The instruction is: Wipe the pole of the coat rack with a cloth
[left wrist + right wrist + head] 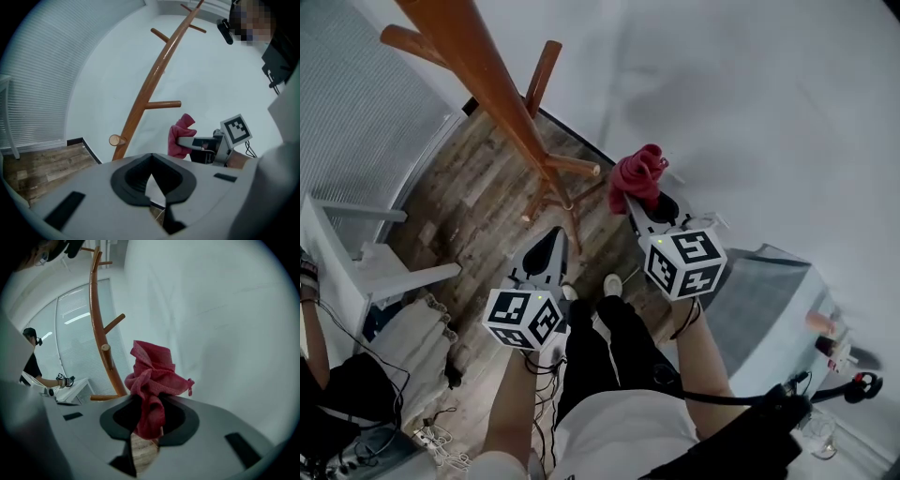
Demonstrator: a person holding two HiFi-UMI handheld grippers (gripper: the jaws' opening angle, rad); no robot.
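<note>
The wooden coat rack pole slants from the upper left down to its feet on the wood floor, with short pegs along it. It also shows as the pole and the pole in the gripper views. My right gripper is shut on a bunched red cloth, which is held to the right of the pole's lower part, apart from it. The cloth sticks up out of the right gripper. My left gripper is shut and holds nothing, just below the rack's feet. From the left gripper the cloth is seen beside the pole.
A white wall stands right behind the rack. A white table and another person's arm are at the left, with cables on the floor. A grey box stands at the right. Window blinds fill the upper left.
</note>
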